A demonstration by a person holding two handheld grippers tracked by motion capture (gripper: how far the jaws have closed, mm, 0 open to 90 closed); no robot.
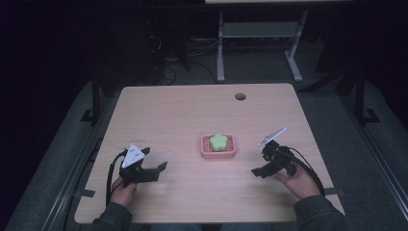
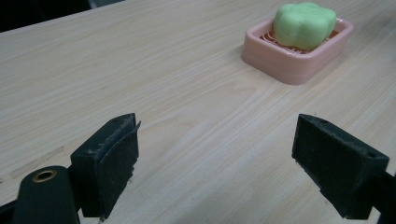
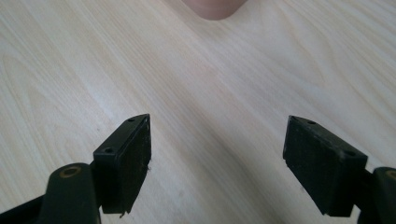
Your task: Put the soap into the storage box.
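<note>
Green soap [image 1: 219, 141] sits untouched in its pink dish [image 1: 206, 153] at 12 o'clock; I hold left gripper [image 1: 161, 168] and right gripper [image 1: 255, 171] released, nothing grasped yet

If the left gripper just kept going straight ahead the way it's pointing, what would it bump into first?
Probably the pink soap dish holding the green soap. The left gripper is open over bare table, and the dish sits ahead, a bit right of its centre line, so it might only clip it.
</note>
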